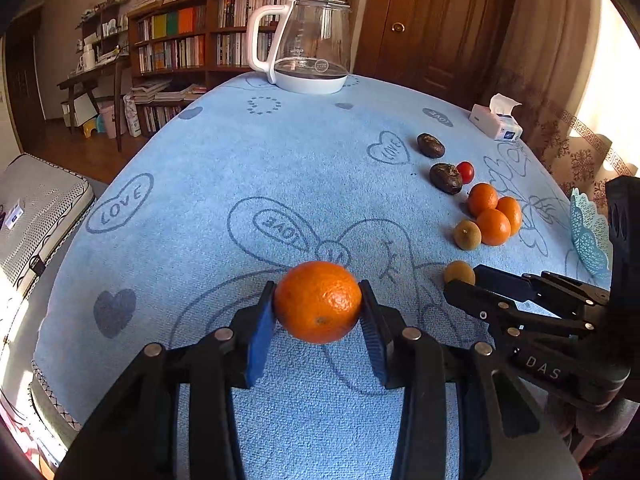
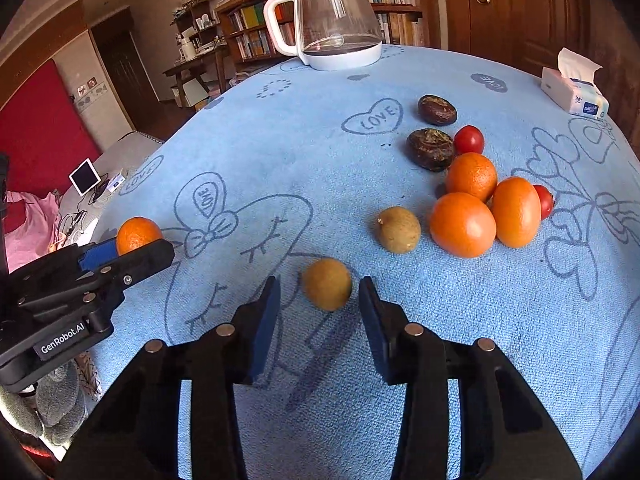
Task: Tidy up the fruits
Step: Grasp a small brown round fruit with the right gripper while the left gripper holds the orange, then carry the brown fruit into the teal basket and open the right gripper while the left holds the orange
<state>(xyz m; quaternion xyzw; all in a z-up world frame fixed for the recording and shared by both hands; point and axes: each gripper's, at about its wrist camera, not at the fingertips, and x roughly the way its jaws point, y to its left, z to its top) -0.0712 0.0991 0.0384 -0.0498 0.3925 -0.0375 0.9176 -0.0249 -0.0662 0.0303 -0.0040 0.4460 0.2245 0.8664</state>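
We hold an orange (image 1: 318,302) clamped in our left gripper (image 1: 319,308) near the tablecloth's (image 1: 240,160) front edge. Our right gripper (image 2: 320,300), its jaws wide, straddles a brown fruit (image 2: 327,284) without touching it. Beyond lie a second brown fruit (image 2: 399,229) and three oranges (image 2: 462,224) (clustered together), nearer the right edge.

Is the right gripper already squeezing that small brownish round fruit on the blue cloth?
No, the right gripper is open, with the small brownish round fruit lying on the blue cloth untouched between its blue pads.
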